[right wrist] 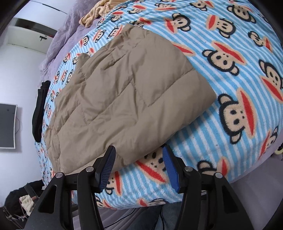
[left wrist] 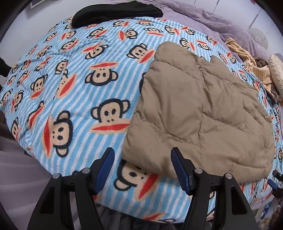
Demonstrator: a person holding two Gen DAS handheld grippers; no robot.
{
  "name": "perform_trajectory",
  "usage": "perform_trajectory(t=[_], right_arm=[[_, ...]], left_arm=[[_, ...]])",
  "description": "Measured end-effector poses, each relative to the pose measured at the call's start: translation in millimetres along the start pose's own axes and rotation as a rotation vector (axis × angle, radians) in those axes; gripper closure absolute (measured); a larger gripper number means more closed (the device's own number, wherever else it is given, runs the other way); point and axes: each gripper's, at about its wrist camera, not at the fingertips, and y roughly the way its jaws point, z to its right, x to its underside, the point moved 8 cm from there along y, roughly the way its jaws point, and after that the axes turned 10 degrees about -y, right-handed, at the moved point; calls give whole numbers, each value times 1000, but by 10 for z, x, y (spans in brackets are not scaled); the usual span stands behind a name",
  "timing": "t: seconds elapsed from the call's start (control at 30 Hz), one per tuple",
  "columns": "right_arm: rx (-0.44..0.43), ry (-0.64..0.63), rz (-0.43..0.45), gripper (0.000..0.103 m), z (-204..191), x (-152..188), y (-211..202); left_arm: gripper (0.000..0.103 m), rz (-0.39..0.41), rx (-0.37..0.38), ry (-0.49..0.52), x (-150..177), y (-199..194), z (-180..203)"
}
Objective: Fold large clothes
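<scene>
While the folded tan puffer jacket lies on the monkey-print blanket, both the left hand-held gripper and right hand-held gripper hover spread apart and empty; pinch both near corners evenly, I'd judge.

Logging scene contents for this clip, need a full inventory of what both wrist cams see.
tan quilted puffer jacket: 1, tan, folded flat on the blanket
blue-and-white striped fleece blanket with monkey faces: 1, covers the bed
black folded garment: 1, black, far edge of the blanket
lilac plush bedding: 1, lilac, beyond the blanket
yellow knit garment: 1, yellow, crumpled by the lilac bedding
dark wall screen: 1, on the white wall
left gripper: 1, black with blue pads, open at the jacket's near edge
right gripper: 1, black with blue pads, open at the jacket's near corner
</scene>
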Motion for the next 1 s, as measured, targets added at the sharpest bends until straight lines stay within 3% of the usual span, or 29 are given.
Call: perform_trajectory(t=[0.17, 0.2, 0.27, 0.6, 0.7, 1.0], right_arm=[[-22, -32, -22, 40, -259, 204, -29], [-29, -36, -28, 40, -325, 220, -24], [-36, -58, -38, 37, -446, 244, -35], [-50, -158, -98, 34, -815, 144, -8], [-64, -189, -102, 21, -846, 68, -41], [-89, -283, -147, 19, -956, -87, -82]], left_arm=[[34, -3, 40, 20, 99, -210, 118], [19, -7, 44, 21, 120, -234, 133], [0, 2, 52, 17, 144, -305, 159], [0, -24, 32, 17, 182, -423, 347], [0, -26, 18, 32, 170, -452, 464], [0, 4, -25, 38, 138, -623, 771]])
